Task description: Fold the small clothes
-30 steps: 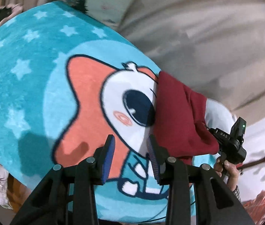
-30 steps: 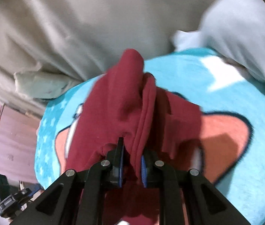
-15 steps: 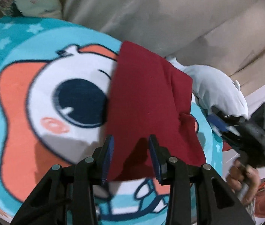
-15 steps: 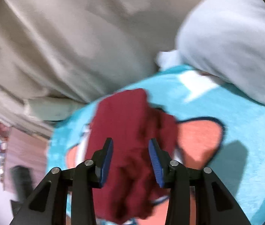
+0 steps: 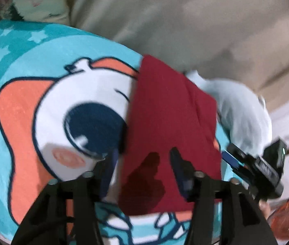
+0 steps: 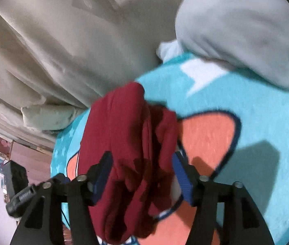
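Observation:
A dark red garment [image 5: 169, 126] lies folded on a turquoise cartoon blanket [image 5: 32, 106]. In the left wrist view its left and near edges are straight. My left gripper [image 5: 143, 170] is open and empty, its jaws apart just above the garment's near end. In the right wrist view the garment [image 6: 132, 143] looks bunched, with ridges running away from me. My right gripper [image 6: 141, 175] is open and empty, its jaws on either side of the cloth. The right gripper also shows in the left wrist view [image 5: 254, 167], at the garment's right.
A pale grey-blue garment [image 6: 242, 30] lies at the blanket's far right edge. Beige sheets [image 5: 175, 20] bunch up behind the blanket. A floral cushion [image 5: 32, 2] sits at the far left. A dark object [image 6: 16, 175] stands beyond the bed's left side.
My right gripper has let go of the red garment and opened wide. The garment has dropped onto the blanket. My left gripper has moved right, over the garment's near end.

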